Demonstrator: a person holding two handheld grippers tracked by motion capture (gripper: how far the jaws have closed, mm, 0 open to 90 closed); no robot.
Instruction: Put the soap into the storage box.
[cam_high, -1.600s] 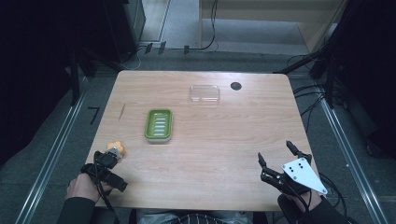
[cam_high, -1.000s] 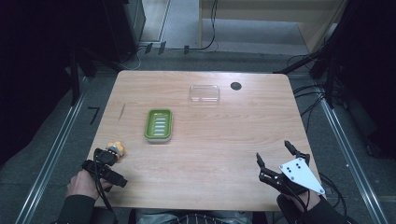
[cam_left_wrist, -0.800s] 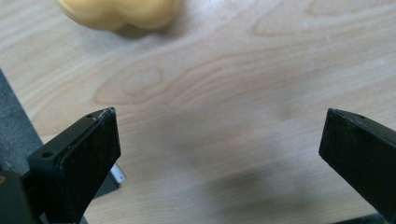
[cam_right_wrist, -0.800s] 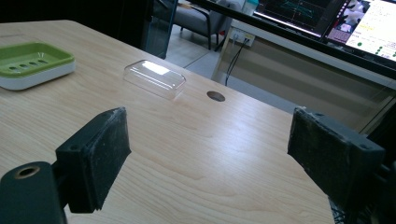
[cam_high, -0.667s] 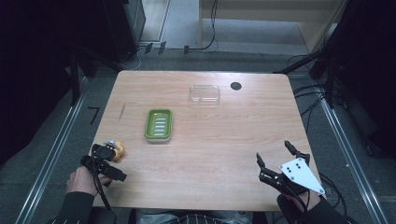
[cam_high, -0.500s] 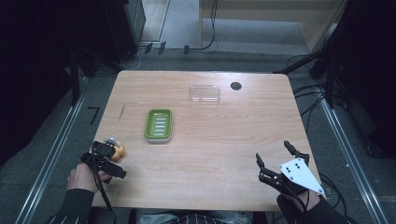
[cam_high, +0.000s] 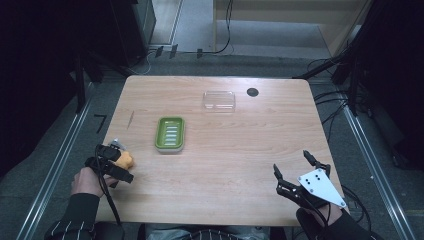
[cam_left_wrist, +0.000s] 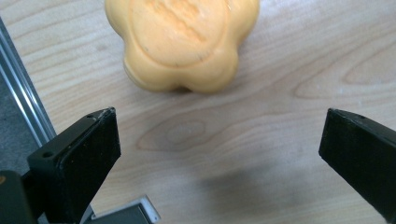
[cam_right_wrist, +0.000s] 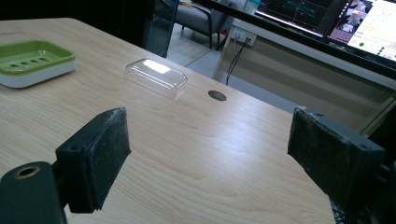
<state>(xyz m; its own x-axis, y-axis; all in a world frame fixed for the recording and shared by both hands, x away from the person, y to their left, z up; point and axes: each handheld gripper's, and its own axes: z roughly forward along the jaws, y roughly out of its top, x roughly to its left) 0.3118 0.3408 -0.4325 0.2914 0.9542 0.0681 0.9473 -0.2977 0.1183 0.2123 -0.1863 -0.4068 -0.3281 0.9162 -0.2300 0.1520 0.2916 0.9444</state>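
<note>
Soap (cam_left_wrist: 180, 44), orange and flower-shaped, is seen left of the green soap dish (cam_high: 170, 134), near the table (cam_high: 240, 165) edge. Left gripper (cam_left_wrist: 219, 154) is held wide open, empty, soap just beyond its jaws. Right gripper (cam_right_wrist: 224, 158) likewise open, empty. Risk judged: the rounded bar could be squeezed out sideways, or pushed off the edge.
</note>
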